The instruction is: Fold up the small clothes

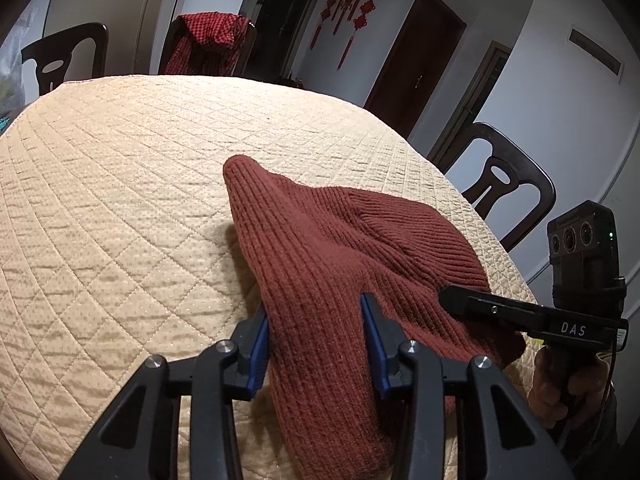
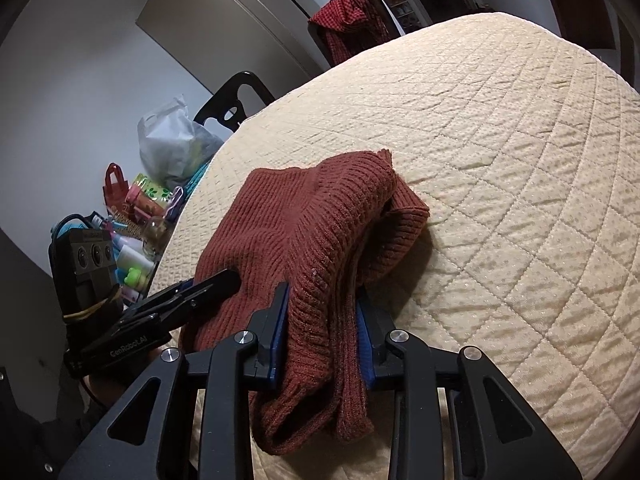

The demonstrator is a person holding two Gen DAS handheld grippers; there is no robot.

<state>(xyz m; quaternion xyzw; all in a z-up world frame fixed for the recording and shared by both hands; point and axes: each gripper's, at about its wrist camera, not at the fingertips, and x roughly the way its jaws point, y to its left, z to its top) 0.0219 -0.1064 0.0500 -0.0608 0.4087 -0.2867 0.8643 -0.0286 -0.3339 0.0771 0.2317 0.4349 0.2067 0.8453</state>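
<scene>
Both tongs are clamped on the same piece right now: the left gripper (image 1: 318, 344) has its blue pads squeezed on a thick bunch of the rust-red knit sweater (image 1: 340, 248), and the right gripper (image 2: 322, 334) is pinching the ribbed edge of it at the near side. The sweater sits bunched at the near edge of the table, partly hanging off toward the person. Looks soft, floppy and chunky, so I'd guess it sags between the two grips and won't slip much; grabbing by the ribbed hems or corners seems smartest. Underneath is a cream quilted tablecloth (image 1: 120, 184). Dark wooden chairs (image 1: 508, 184) around it, one with a red checked garment (image 1: 208, 44) draped over, and clutter with a plastic bag (image 2: 172, 140) off to the side.
</scene>
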